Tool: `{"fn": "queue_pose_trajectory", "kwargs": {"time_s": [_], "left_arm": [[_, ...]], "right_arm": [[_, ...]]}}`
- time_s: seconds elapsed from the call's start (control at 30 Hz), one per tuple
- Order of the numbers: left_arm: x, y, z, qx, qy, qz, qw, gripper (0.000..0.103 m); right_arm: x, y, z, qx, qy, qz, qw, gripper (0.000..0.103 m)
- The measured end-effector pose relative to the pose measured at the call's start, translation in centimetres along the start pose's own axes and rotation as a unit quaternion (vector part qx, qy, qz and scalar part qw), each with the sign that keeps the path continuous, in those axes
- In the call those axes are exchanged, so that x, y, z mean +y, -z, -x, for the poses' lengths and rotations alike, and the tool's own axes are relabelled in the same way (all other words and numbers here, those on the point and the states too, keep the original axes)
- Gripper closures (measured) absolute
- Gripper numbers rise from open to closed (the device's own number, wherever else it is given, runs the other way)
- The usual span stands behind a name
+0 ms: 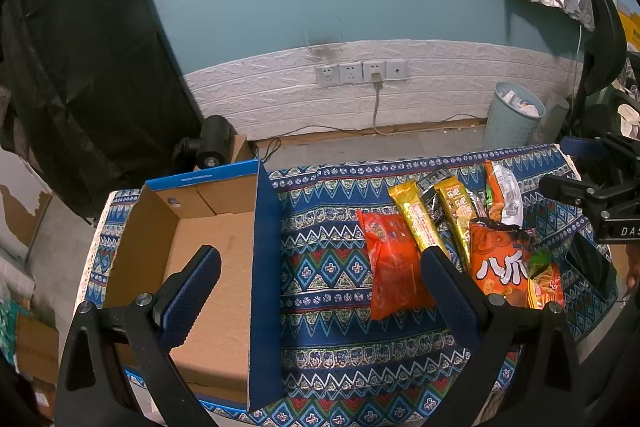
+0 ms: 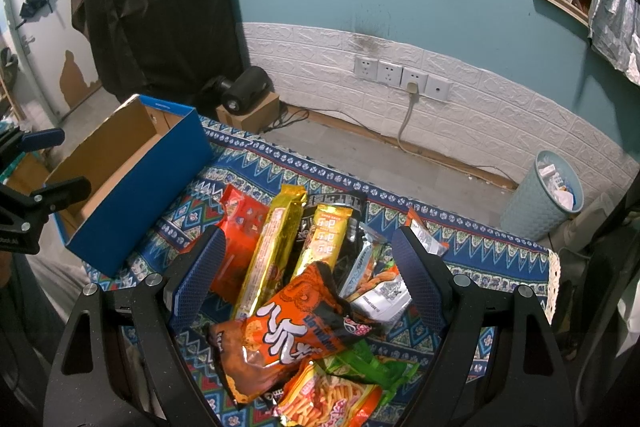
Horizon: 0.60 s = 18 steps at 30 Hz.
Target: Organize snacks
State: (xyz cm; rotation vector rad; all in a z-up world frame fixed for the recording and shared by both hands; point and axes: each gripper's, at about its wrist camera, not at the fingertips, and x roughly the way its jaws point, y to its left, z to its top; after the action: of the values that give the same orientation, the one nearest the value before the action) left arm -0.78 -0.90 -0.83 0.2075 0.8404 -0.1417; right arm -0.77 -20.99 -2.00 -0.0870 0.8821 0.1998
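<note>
A blue-sided cardboard box (image 1: 267,267) (image 2: 140,187) stands open and empty on the left of the patterned cloth. To its right lies a pile of snack packets: a red-orange packet (image 1: 394,267) (image 2: 240,227), a long gold bar (image 1: 418,223) (image 2: 272,247), a second gold bar (image 1: 456,211) (image 2: 326,239), an orange bag with white characters (image 1: 500,259) (image 2: 288,339), and a green-topped stick-snack bag (image 2: 340,395). My left gripper (image 1: 320,259) hangs open above the box's right wall and the cloth. My right gripper (image 2: 308,243) hangs open over the pile, holding nothing.
The cloth-covered table (image 1: 340,355) ends close behind the snacks. Beyond it are the floor, a wall with sockets (image 1: 360,71), a light blue waste bin (image 1: 514,115) (image 2: 544,195) and a black bag-like shape (image 1: 80,67) at the left. A silver packet (image 2: 380,297) lies in the pile.
</note>
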Motion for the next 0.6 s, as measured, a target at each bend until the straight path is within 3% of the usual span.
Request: {"fn": "queue_pose_trajectory", "kwargs": {"time_s": [0.6], "left_arm": [[-0.32, -0.31, -0.20, 0.007, 0.003, -0.008, 0.9999, 0.002]], "right_arm": [[0.14, 0.36, -0.11, 0.004, -0.001, -0.001, 1.000, 0.019]]}}
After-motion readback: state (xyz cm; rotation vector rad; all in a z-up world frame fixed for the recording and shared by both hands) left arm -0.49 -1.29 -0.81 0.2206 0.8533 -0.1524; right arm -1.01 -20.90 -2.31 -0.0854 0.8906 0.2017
